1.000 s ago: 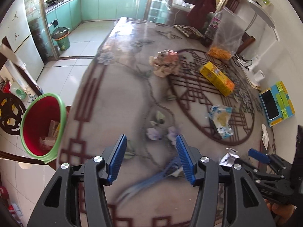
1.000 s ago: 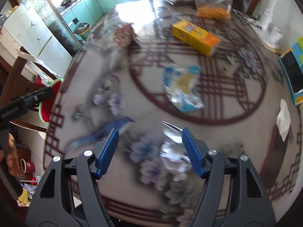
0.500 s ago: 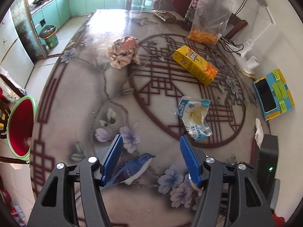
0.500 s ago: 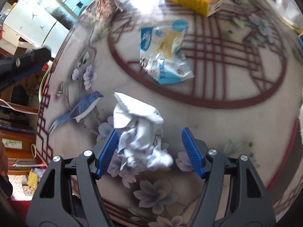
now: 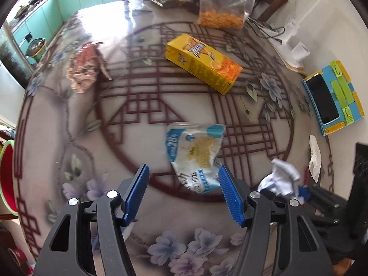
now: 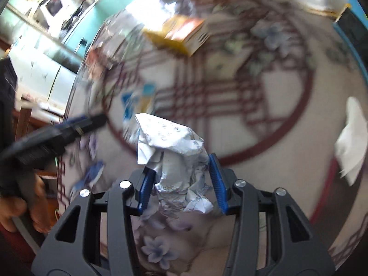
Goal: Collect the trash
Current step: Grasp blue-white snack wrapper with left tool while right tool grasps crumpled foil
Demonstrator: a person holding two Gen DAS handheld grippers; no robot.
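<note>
On the patterned table (image 5: 76, 151) lies a blue-and-white snack wrapper (image 5: 195, 151). My left gripper (image 5: 182, 168) hovers open over its near end, with its right finger beside the wrapper's edge. A crumpled white paper wad (image 6: 174, 156) sits between the pads of my right gripper (image 6: 180, 168). Those jaws are closing and both pads touch the wad. The left wrist view shows the same wad (image 5: 281, 179) at the lower right. Farther back lie a yellow carton (image 5: 202, 66) and a crumpled pinkish wrapper (image 5: 85, 69).
A white tissue (image 5: 315, 158) lies near the right table edge. A phone on a blue toy stand (image 5: 331, 101) and a clear bag of orange snacks (image 5: 220, 18) stand at the back right. A red bin with a green rim (image 5: 5, 179) is beyond the left edge.
My left gripper swept right across the table, from the painted bird to the blue-and-white wrapper. My right gripper came down around the paper wad and its jaws narrowed onto it.
</note>
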